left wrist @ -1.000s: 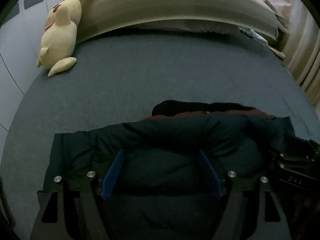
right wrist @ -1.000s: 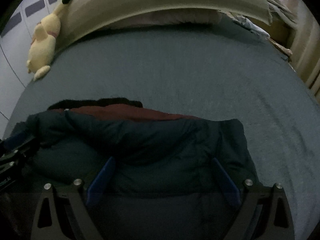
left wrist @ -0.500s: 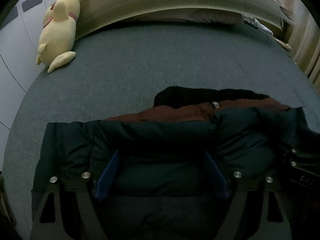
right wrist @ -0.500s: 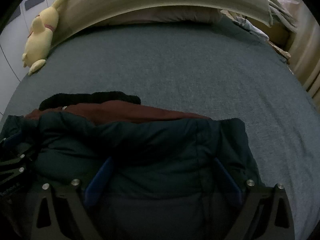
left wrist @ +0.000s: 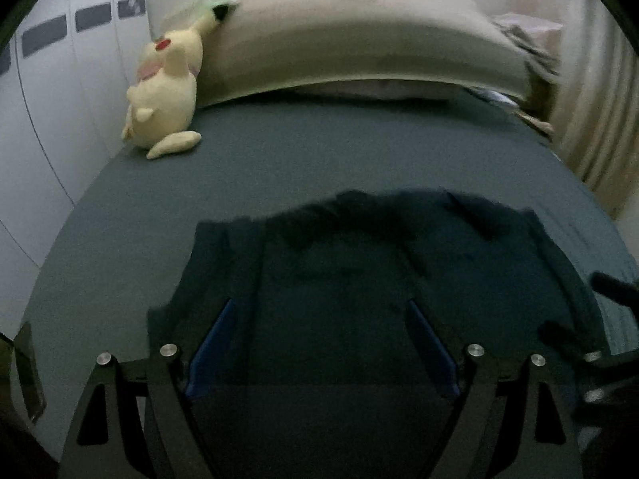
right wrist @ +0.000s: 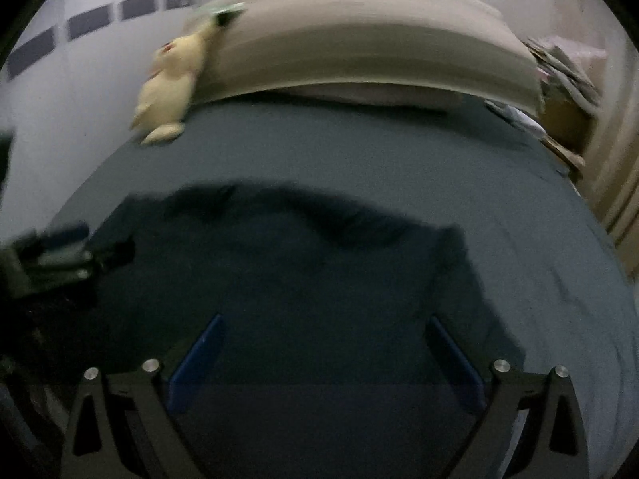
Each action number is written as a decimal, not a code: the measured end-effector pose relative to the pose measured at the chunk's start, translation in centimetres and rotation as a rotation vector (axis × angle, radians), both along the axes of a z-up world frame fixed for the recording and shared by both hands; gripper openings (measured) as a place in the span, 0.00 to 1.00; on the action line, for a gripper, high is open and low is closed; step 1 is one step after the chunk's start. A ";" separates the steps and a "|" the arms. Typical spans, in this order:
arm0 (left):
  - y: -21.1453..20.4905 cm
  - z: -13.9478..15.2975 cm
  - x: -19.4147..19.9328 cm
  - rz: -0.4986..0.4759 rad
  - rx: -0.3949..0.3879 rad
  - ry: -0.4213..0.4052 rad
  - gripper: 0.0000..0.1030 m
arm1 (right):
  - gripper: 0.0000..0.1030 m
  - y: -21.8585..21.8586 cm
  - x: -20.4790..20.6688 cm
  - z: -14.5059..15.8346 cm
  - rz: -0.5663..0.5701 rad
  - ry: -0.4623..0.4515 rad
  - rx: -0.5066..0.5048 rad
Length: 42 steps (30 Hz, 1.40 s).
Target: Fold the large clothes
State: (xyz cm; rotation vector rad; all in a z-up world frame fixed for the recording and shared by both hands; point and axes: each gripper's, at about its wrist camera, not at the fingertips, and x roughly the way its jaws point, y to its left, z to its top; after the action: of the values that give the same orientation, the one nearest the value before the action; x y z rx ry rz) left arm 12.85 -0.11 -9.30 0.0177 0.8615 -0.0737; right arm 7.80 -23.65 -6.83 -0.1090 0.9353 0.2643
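A dark teal padded jacket [left wrist: 359, 279] lies folded and flat on the grey bed sheet, also in the right wrist view [right wrist: 299, 279]. Its red lining is hidden. My left gripper [left wrist: 319, 311] is open, its blue pads spread wide just above the jacket's near left part. My right gripper [right wrist: 323, 327] is open too, above the jacket's near right part. Neither holds cloth. Each gripper shows at the edge of the other's view, the right one [left wrist: 591, 343] and the left one [right wrist: 60, 251].
A yellow plush toy [left wrist: 163, 95] leans at the bed's far left against a long beige pillow [left wrist: 359, 48]. A white wall [left wrist: 48, 119] runs along the left. Curtains [left wrist: 599, 119] and clutter stand at the right. Grey sheet [left wrist: 319, 151] stretches beyond the jacket.
The jacket's upper fold has been laid forward and flat, covering the red lining. Both grippers have let go, opened and pulled back and up from the cloth.
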 end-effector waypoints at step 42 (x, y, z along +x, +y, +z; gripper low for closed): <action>15.2 -8.6 -12.3 0.333 -0.501 0.114 0.43 | 0.34 -18.6 -9.6 -10.5 -0.547 0.248 0.814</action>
State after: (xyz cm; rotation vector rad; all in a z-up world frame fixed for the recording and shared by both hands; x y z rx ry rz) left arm 0.59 15.11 -17.90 -0.6024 0.9304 0.0240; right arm -1.82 -42.29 -17.36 0.9346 1.0007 0.1325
